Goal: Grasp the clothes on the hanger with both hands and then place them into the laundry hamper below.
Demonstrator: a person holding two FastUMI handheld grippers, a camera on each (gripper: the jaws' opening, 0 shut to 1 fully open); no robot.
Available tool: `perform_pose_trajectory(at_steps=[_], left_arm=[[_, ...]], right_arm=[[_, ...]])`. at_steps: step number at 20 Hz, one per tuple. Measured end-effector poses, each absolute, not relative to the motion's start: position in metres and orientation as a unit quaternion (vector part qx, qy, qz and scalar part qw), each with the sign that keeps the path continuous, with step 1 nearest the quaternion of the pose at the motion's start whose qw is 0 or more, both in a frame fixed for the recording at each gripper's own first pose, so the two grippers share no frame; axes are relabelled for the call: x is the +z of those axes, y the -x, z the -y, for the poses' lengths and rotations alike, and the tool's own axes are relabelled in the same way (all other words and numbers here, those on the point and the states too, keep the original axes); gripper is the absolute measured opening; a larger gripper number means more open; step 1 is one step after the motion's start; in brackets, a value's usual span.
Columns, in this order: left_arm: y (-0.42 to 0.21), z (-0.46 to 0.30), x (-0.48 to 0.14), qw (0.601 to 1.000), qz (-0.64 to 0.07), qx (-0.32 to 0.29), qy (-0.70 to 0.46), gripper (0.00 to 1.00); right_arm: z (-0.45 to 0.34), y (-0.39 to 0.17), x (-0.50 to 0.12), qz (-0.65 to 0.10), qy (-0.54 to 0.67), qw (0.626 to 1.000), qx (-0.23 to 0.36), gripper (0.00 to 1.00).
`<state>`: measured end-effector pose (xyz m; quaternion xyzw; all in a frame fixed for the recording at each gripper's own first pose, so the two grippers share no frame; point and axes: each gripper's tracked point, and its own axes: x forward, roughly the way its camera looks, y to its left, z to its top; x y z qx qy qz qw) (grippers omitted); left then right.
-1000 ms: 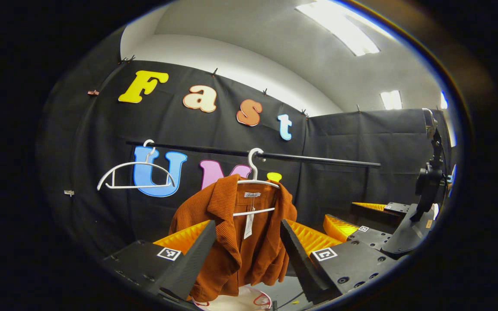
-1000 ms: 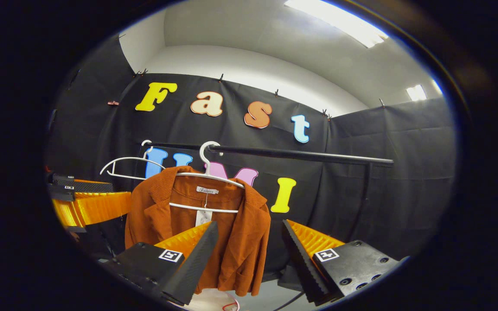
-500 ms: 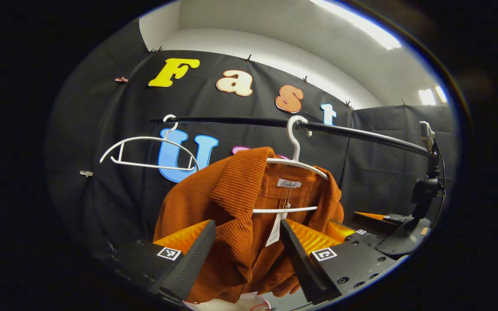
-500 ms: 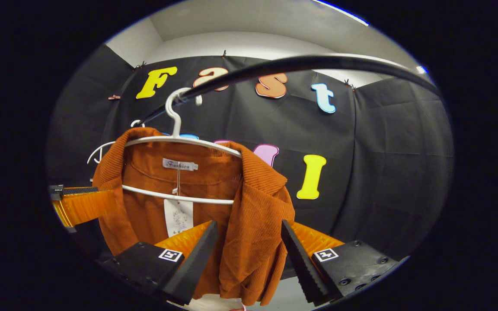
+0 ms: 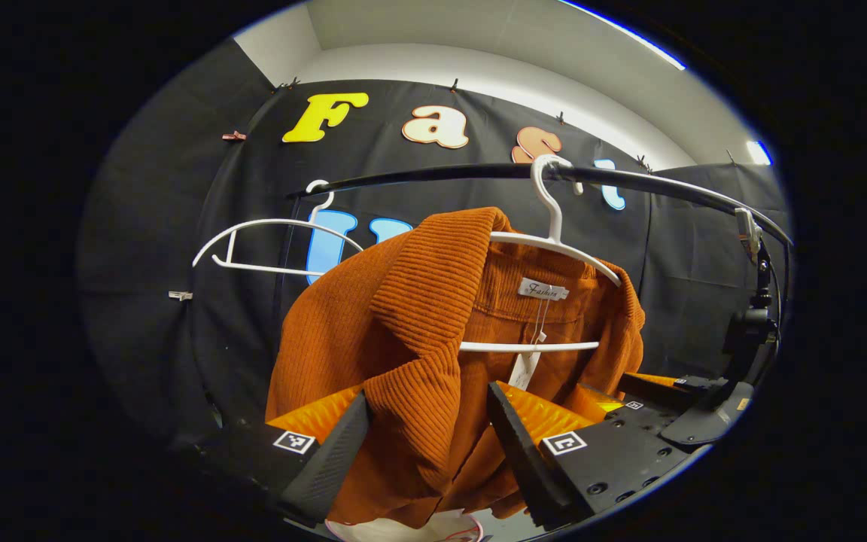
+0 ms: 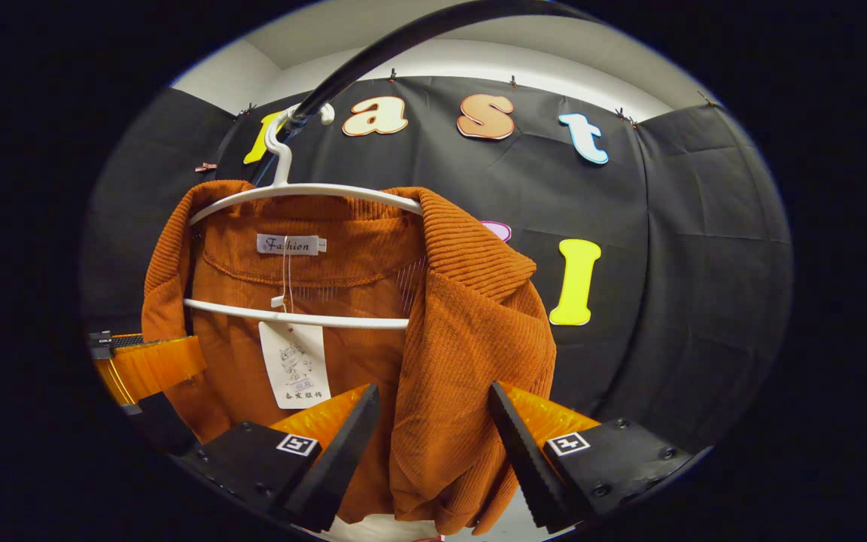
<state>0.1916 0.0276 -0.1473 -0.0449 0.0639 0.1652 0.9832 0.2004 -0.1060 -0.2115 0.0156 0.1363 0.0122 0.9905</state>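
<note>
Orange corduroy jacket [image 5: 411, 331] on white hanger [image 5: 554, 241], both grippers open

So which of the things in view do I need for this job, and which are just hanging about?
Needed:
- orange jacket, on its white hanger
- left hand-held gripper, open around the jacket's front edge
- right hand-held gripper, open around the other front edge

Just there:
- empty white hanger
- black rail
- paper tag

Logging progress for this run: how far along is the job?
Early. The rust-orange corduroy jacket hangs on the white plastic hanger. Left gripper and right gripper are open, straddling its front edges. Left: closing, lifting it off, dropping it into the hamper.
</note>
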Motion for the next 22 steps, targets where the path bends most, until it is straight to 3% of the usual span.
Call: perform_pose_trajectory(at_steps=[5,6,7,8,11,12,13,20,21,22], left_arm=[[-0.207,-0.039,-0.151,0.980,-0.062,0.185,0.032,0.94],[-0.212,-0.041,-0.154,0.980,-0.064,0.185,0.032,0.93],[-0.218,-0.041,-0.157,0.981,-0.071,0.178,0.035,0.85],[-0.222,-0.041,-0.163,0.981,-0.081,0.173,0.036,0.86],[-0.224,-0.068,-0.165,0.974,-0.094,0.205,0.026,0.24],[-0.228,-0.070,-0.167,0.973,-0.095,0.208,0.028,0.16],[-0.228,-0.071,-0.165,0.973,-0.094,0.211,0.031,0.09],[-0.191,-0.105,-0.122,0.960,-0.063,0.271,0.020,0.08],[-0.185,-0.112,-0.113,0.957,-0.056,0.284,0.021,0.07],[-0.180,-0.119,-0.104,0.953,-0.047,0.297,0.027,0.07]], right_arm=[[0.108,-0.215,-0.224,-0.131,-0.001,0.991,0.022,0.94],[0.108,-0.220,-0.224,-0.129,-0.002,0.991,0.026,0.92],[0.107,-0.226,-0.227,-0.128,-0.003,0.991,0.033,0.89],[0.108,-0.231,-0.229,-0.129,-0.003,0.991,0.035,0.79],[0.132,-0.248,-0.228,-0.111,-0.003,0.994,0.013,0.29],[0.132,-0.254,-0.230,-0.112,-0.018,0.993,0.022,0.12],[0.133,-0.262,-0.229,-0.112,-0.035,0.993,0.029,0.11],[0.184,-0.263,-0.208,-0.091,-0.137,0.986,0.023,0.12],[0.190,-0.264,-0.203,-0.089,-0.158,0.983,0.025,0.16],[0.195,-0.263,-0.197,-0.089,-0.177,0.980,0.027,0.12]])
